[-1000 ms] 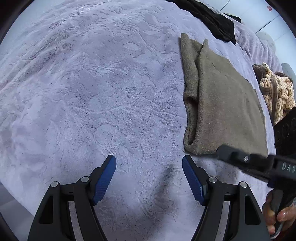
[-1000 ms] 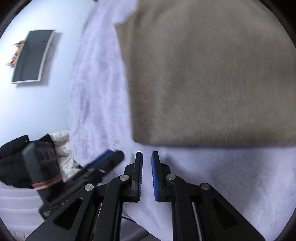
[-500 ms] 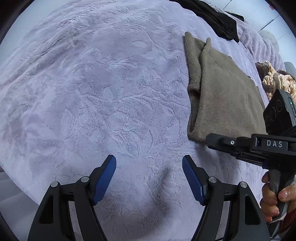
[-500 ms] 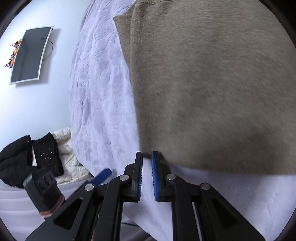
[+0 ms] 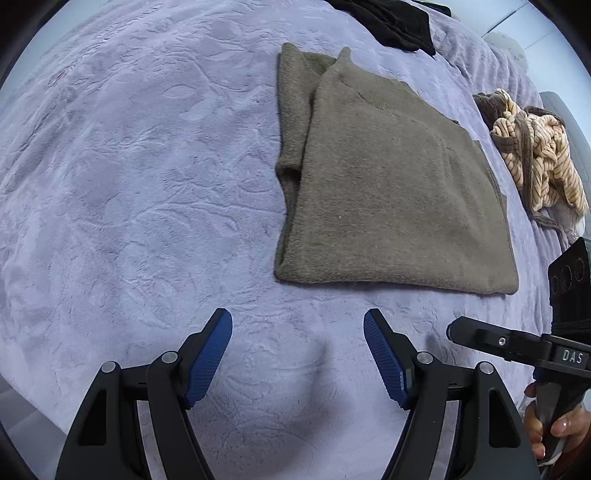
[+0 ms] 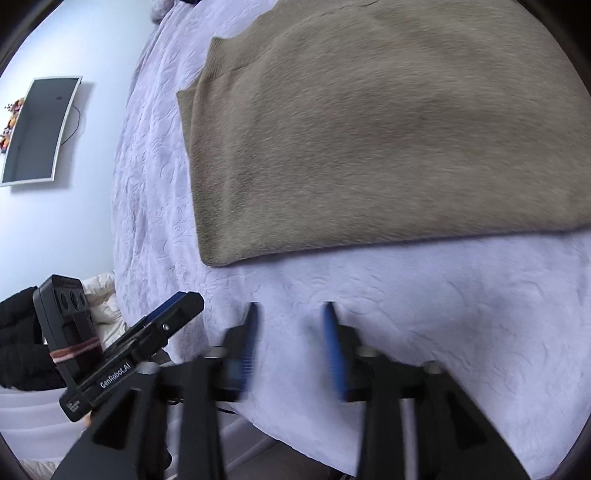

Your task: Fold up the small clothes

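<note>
A folded olive-brown sweater lies flat on the lavender bedspread, just ahead of and right of the left gripper, whose jaws stand wide apart over bare fabric. The right gripper, nearly closed half a second ago, now shows its jaws parted and empty, drawn back short of the sweater's near hem. Beyond the sweater sit a black garment and a crumpled striped garment; a wall-mounted screen hangs at far left.
</note>
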A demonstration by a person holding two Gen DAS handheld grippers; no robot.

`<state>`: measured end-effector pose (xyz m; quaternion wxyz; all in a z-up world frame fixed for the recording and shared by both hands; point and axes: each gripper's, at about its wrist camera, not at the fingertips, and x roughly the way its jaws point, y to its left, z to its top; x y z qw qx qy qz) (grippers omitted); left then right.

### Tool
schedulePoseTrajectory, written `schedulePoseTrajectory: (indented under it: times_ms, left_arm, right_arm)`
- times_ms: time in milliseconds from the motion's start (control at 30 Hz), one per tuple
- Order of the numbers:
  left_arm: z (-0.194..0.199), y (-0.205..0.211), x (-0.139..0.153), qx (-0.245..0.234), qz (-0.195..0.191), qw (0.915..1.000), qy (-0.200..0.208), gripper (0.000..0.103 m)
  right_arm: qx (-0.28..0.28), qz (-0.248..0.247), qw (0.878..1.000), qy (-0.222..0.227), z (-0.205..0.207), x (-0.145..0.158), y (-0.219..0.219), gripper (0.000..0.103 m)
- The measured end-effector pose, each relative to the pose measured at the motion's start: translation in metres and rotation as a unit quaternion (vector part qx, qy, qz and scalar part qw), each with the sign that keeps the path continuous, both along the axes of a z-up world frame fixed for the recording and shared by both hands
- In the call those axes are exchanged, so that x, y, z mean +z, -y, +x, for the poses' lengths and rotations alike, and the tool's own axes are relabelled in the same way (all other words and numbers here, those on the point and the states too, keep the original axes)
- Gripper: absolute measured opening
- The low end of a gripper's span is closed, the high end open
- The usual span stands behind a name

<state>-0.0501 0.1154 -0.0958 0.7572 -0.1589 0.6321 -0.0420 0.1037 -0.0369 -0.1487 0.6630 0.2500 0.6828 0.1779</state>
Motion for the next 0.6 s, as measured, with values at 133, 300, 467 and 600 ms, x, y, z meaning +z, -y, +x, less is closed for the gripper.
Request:
schedulePoseTrajectory:
  times_ms: [133, 300, 467, 600]
  left_arm:
    - [0.006, 0.012, -0.001, -0.009, 0.004, 0.9999, -0.005, 0.075]
    - [0.010, 0.019, 0.004, -0.008, 0.023, 0.9997, 0.009, 0.102]
    - [0.015, 0.025, 0.001, -0.013, 0.030, 0.9995, -0.002, 0.102]
    - [0.017, 0.027, -0.006, -0.009, 0.037, 0.9991, -0.017, 0.102]
  right_arm:
    - [-0.017, -0.001, 1.000, -0.002, -0.003, 0.002, 0.010, 0.063]
    - [-0.030, 0.000, 1.000, -0.006, -0.007, 0.004, 0.016, 0.063]
    - [-0.032, -0.002, 0.999, -0.003, -0.007, 0.004, 0.019, 0.066]
    - [-0.036, 0.001, 0.999, -0.002, -0.007, 0.005, 0.024, 0.066]
